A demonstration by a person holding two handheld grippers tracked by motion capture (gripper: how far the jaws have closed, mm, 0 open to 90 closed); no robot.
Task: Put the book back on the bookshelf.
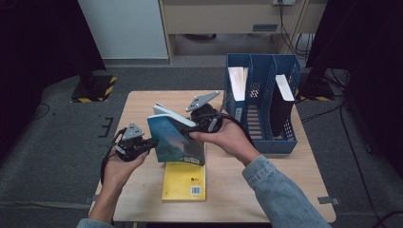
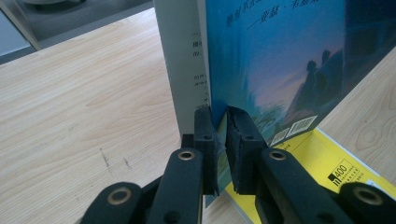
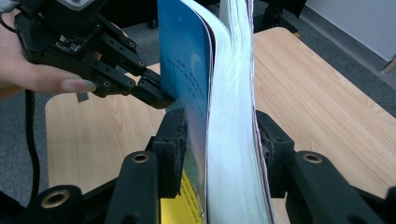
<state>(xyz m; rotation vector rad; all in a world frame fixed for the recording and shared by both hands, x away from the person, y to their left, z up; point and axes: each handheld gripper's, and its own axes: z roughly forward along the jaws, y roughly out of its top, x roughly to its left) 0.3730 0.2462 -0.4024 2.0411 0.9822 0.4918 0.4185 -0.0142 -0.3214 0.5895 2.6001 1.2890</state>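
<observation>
A blue-covered book (image 1: 176, 140) stands on edge above the wooden table (image 1: 138, 107), its pages slightly fanned. My left gripper (image 1: 153, 142) comes in from the left and is shut on the lower edge of the front cover (image 2: 280, 60); the pinch is plain in the left gripper view (image 2: 223, 119). My right gripper (image 1: 192, 129) reaches from the right and straddles the whole book, one pad on the blue cover (image 3: 191, 70) and the other on the far side of the white page block (image 3: 233, 140). The left gripper (image 3: 161, 99) also appears in the right gripper view, nipping the cover.
A yellow book (image 1: 184, 183) lies flat on the table under the blue one, near the front edge. A blue file rack (image 1: 285, 137) stands at the right rear, holding a pale-paged book (image 1: 237, 80) and a dark book (image 1: 281, 107). Bare tabletop lies to the left.
</observation>
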